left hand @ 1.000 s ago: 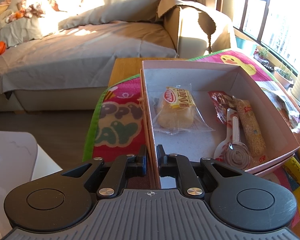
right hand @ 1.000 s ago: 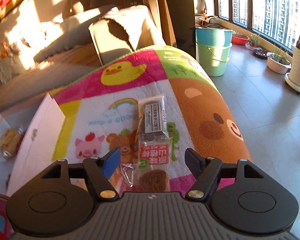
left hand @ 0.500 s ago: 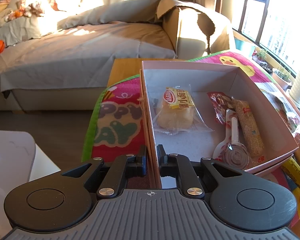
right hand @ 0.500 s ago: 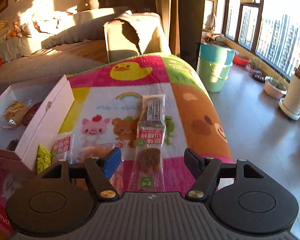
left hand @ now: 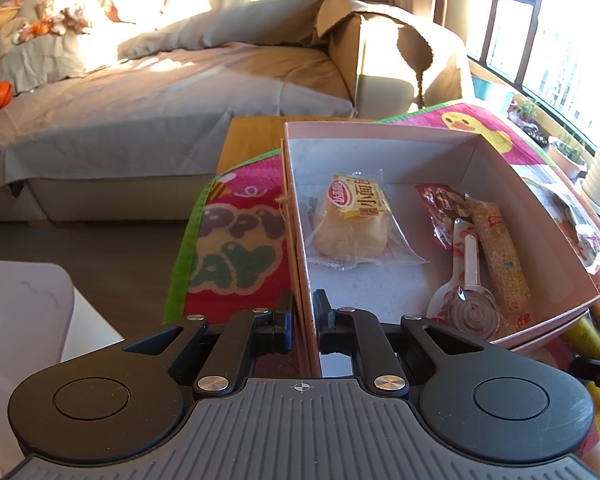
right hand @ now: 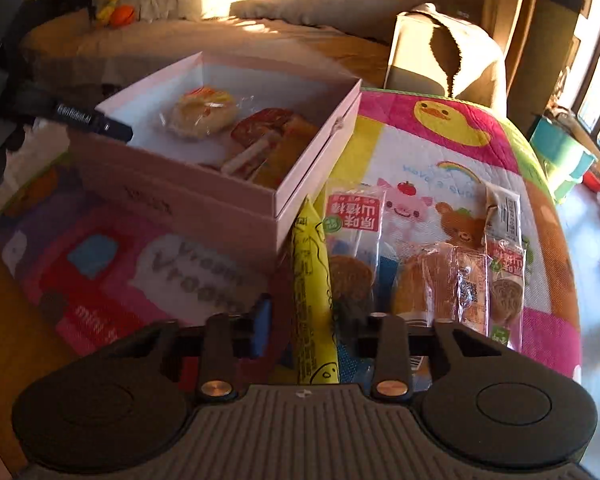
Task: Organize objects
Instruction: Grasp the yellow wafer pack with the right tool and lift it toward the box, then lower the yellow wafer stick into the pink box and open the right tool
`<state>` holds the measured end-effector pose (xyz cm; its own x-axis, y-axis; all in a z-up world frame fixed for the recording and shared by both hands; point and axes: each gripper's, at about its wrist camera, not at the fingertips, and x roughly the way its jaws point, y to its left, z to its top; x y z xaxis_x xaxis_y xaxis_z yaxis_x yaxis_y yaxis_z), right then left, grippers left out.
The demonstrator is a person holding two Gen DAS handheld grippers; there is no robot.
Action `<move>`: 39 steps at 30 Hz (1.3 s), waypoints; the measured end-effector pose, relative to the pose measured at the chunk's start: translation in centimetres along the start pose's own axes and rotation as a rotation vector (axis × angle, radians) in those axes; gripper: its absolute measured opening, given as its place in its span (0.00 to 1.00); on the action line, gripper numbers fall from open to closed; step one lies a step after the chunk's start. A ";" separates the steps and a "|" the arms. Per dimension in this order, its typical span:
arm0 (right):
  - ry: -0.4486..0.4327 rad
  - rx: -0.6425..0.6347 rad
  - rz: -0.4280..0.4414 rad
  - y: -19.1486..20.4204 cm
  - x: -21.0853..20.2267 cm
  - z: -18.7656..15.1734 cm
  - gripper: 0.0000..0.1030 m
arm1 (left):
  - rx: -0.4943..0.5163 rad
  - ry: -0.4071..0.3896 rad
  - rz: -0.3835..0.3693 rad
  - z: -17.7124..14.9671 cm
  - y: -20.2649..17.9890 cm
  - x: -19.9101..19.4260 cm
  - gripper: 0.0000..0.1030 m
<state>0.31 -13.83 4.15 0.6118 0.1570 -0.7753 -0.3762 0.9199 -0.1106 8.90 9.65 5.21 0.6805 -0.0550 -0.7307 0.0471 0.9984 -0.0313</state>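
- The left tool (left hand: 302, 316) is clamped on the near left wall of the shallow pink cardboard box (left hand: 380, 136), one finger outside and one inside, the jaws all but together on the thin card.
- The box sits on a bright quilted play mat (right hand: 452, 152) printed with a duck, a pig and a bear, spread over the wooden surface (left hand: 252, 132).
- Inside the box, from the left: a round bun in a clear wrapper with a yellow label (left hand: 354, 220), a red snack packet (left hand: 440, 208), a white plastic scoop (left hand: 466, 280) and a long grain bar in clear wrap (left hand: 500, 256).
- Just beside the box's near right corner, on the mat, lies a long yellow tube-shaped packet (right hand: 312, 300).
- The right tool (right hand: 302, 322) has just been closing; its jaws now stand on either side of that yellow packet's lower half. The pads look pressed to it, though blur makes the contact hard to see.
- Right of the yellow packet, in a row: a clear packet with a red label and a dark round biscuit (right hand: 354, 240), a wrapped brown bun (right hand: 440, 280), and a second red-labelled packet with a round biscuit (right hand: 504, 264).
- Behind the surface stands a grey-covered sofa (left hand: 140, 92) in low sunlight.
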 end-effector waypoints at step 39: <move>-0.108 0.375 0.175 4.5 2.4 12.9 0.19 | -0.069 -0.030 -0.084 -0.6 1.4 0.0 0.16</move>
<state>9.05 -4.63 9.87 0.6382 0.3410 -0.6902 -0.2141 0.9398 0.2664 8.52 11.08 4.76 0.6983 -0.1377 -0.7025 0.0550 0.9887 -0.1392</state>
